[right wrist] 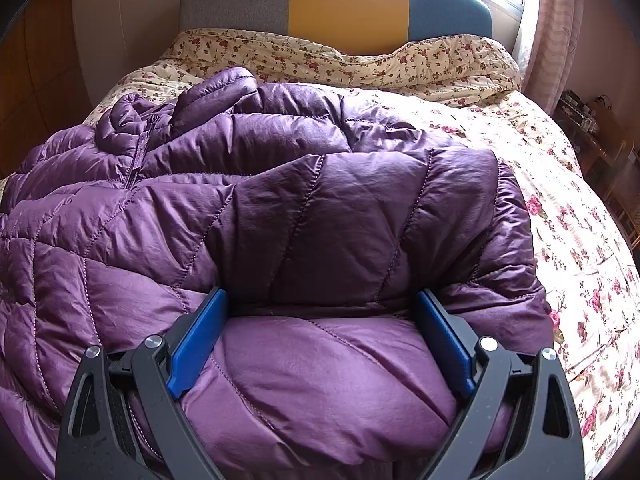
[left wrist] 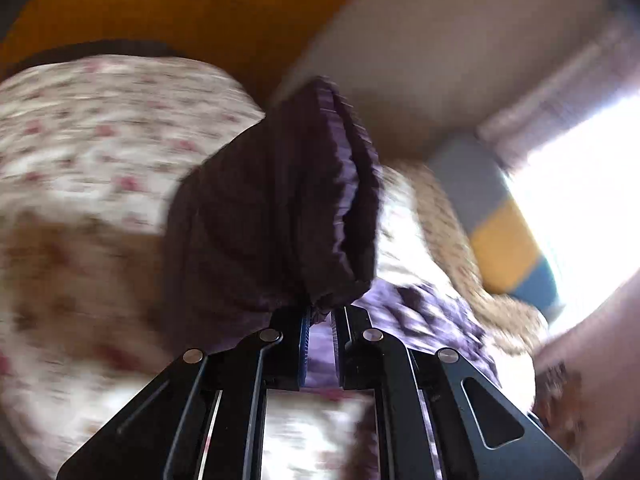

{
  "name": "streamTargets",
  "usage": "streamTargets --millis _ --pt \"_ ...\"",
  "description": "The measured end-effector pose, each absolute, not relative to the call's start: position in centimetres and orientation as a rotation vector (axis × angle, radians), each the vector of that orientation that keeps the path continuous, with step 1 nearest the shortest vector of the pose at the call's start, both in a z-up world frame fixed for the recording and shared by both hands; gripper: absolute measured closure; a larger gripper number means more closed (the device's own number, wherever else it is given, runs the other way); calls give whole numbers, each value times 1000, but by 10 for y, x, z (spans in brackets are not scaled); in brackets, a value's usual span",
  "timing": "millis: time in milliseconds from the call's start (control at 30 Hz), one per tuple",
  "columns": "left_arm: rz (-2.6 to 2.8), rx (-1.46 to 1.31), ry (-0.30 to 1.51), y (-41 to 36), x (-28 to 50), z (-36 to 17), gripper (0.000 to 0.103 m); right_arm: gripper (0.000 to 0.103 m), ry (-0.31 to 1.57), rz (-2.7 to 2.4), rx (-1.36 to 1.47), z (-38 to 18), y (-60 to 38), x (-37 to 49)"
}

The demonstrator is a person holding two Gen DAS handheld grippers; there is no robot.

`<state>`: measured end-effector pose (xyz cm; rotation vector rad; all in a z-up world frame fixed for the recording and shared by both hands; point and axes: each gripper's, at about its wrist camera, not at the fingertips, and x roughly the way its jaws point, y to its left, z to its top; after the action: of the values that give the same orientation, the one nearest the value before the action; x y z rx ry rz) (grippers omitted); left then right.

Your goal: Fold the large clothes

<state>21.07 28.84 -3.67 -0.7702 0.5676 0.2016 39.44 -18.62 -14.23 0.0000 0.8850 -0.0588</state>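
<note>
The left claw (left wrist: 320, 322) pinches the purple down jacket's sleeve cuff (left wrist: 280, 216), raised over the bed (left wrist: 80, 128) (view blurred). The jacket (right wrist: 280, 208) lies directly under the wide-open right claw (right wrist: 320, 332).

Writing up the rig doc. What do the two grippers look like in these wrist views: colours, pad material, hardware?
Both match: the left gripper and right gripper have black linkage arms with elongated cutouts, round silver pivot pins, and flat blue pads on the inner finger faces. The left pads show a ribbed edge. No cables, markings, hands or sleeves visible.
</note>
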Motion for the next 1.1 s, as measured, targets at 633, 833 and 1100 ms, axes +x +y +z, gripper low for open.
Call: streamTargets --millis 633,833,1100 --pt "-415 -604 788 30 368 -53 98 10 884 -50 16 -144 -190 395" --pt "-545 -581 827 -16 383 -59 98 10 884 -50 15 -144 -190 395" --pt "-548 -511 843 -22 370 -61 60 10 887 -56 6 -144 -190 395"
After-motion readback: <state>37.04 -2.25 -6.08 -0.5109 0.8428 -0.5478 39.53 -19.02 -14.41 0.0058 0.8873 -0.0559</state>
